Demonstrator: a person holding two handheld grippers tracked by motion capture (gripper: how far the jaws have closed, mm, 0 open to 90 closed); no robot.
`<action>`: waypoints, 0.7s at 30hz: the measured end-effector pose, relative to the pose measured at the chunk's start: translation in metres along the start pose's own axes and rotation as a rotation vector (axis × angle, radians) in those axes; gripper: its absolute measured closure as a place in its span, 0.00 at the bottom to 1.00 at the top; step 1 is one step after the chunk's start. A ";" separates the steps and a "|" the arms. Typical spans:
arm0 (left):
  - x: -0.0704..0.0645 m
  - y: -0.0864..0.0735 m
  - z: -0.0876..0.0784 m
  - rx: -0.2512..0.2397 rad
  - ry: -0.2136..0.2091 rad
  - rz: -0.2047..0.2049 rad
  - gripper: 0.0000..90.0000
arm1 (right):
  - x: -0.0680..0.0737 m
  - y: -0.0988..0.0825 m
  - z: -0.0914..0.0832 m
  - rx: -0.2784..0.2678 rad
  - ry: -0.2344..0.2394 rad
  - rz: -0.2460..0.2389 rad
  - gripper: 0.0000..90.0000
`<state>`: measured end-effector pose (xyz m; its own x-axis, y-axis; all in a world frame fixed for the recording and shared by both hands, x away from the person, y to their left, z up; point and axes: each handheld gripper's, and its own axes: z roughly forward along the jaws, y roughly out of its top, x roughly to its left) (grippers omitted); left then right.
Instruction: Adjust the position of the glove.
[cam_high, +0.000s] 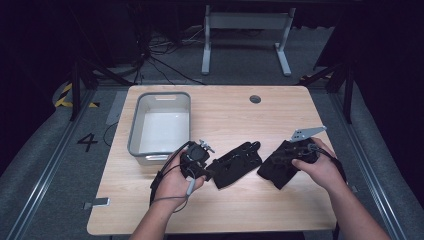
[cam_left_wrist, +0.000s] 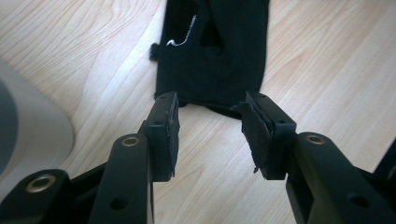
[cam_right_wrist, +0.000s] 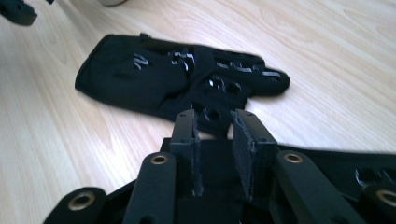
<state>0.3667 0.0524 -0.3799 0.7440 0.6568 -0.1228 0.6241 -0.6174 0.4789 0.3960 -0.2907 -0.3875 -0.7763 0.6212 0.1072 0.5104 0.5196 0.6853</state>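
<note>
Left gripper: my left gripper (cam_high: 209, 173) sits near the table's middle, just right of the bin's near corner. In the left gripper view (cam_left_wrist: 210, 135) its jaws stand apart with bare wood between the pads; nothing is clamped.
Left glove: the black glove (cam_high: 235, 163) lies flat on the table (cam_high: 235, 210) between my two grippers. Its cuff edge (cam_left_wrist: 212, 60) lies just beyond my left pads; the right jaw's tip sits at the hem, but I cannot tell whether it touches.
Right gripper: my right gripper (cam_high: 285, 159) is over the second glove, right of centre. In the right gripper view (cam_right_wrist: 215, 149) the jaws are apart with a narrow gap and dark fabric showing below them; I cannot tell if the pads press on it.
Right glove: the second black glove (cam_high: 278, 170) lies under my right gripper, well apart from the bin. In the right gripper view its dark fabric (cam_right_wrist: 327, 163) runs beneath the jaws.
Other glove from my right side: I see the first glove (cam_right_wrist: 177, 77) lying flat beyond my jaws, its glossy markings up.
Bin: the grey bin (cam_high: 137, 125) stands on the far left of the table, just left of my left hand (cam_high: 175, 182).
Right hand: my right hand (cam_high: 322, 170) grips its tool at the right.
</note>
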 end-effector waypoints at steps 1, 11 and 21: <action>0.000 -0.002 -0.001 -0.004 -0.005 -0.002 0.64 | 0.002 0.005 0.005 -0.002 0.000 -0.009 0.79; -0.002 -0.008 0.006 -0.011 -0.025 -0.007 0.70 | -0.005 0.019 0.036 0.022 -0.023 0.019 0.79; -0.004 -0.008 0.021 -0.019 0.009 -0.004 0.68 | -0.018 0.020 0.066 0.043 -0.076 0.101 0.75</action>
<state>0.3640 0.0458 -0.4019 0.7390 0.6635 -0.1168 0.6226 -0.6065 0.4945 0.4445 -0.2527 -0.4229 -0.6906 0.7136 0.1177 0.6012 0.4760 0.6418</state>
